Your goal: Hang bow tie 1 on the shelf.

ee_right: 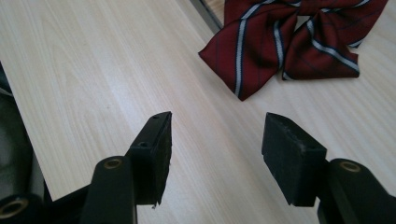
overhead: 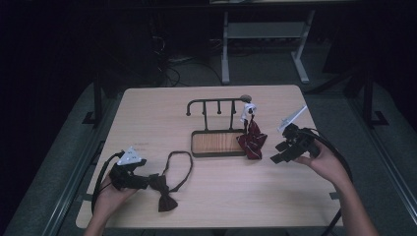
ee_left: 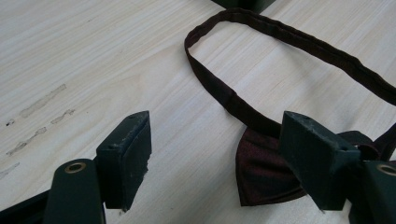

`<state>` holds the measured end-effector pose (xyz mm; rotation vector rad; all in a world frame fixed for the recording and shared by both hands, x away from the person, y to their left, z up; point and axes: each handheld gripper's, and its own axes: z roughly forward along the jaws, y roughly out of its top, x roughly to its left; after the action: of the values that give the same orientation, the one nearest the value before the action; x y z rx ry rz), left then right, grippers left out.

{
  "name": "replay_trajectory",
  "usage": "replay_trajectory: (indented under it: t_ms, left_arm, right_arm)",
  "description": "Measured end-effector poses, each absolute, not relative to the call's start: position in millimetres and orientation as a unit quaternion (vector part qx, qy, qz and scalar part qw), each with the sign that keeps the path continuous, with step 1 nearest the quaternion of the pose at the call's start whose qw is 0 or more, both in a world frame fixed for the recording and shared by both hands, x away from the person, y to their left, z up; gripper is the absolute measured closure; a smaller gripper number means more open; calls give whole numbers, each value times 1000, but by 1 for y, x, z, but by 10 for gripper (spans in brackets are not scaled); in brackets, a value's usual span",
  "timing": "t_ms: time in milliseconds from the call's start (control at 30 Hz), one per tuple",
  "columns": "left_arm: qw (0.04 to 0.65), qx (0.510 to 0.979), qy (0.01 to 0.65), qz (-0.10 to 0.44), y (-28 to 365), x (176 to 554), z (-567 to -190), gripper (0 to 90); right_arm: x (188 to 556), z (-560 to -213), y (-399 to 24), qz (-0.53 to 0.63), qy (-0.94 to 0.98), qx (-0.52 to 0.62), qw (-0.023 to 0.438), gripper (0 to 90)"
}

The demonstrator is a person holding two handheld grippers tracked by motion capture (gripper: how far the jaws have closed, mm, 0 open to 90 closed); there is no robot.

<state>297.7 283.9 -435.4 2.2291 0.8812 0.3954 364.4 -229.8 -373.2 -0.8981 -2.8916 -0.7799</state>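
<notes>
A dark maroon bow tie (overhead: 166, 199) lies flat at the table's front left, its strap (overhead: 179, 167) looped toward the rack. My left gripper (overhead: 146, 181) rests just left of it, open. In the left gripper view one wing of the bow tie (ee_left: 261, 172) reaches partly in between the jaws of the left gripper (ee_left: 217, 140), and no pad presses on it. A red bow tie with white stripes (overhead: 252, 137) hangs from the right end of the black rack (overhead: 216, 102). Right of it, my right gripper (overhead: 278, 155) stands open and empty. In its own view the striped bow tie (ee_right: 280, 37) lies ahead of the right gripper (ee_right: 217, 135).
The rack stands on a wooden base with a dark rim (overhead: 216, 142) at the table's middle. Faint smears (ee_left: 42, 100) mark the wood near the left gripper. The table's right edge (overhead: 322, 162) runs close behind my right hand. Dark floor and a white desk frame (overhead: 225, 49) lie beyond.
</notes>
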Motion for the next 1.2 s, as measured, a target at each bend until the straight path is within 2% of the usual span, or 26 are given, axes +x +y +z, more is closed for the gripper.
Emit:
replay_trajectory:
  t_ms: [333,700,967,1200]
  left_arm:
    - [336,871,327,148,274,305,-427,262]
    - [318,880,323,144,266,314,-418,263]
    - [296,893,309,142,261,327,-406,312]
    - [289,897,318,106,255,338,-401,333]
  right_arm:
    - [351,-391,-233,-253,-924,-288,19,410]
    - [337,-395,-234,-266,-922,-282,6,387]
    - [330,-403,-230,-259,-925,-278,8,375]
    - [327,-404,-235,-264,-924,-278,6,375]
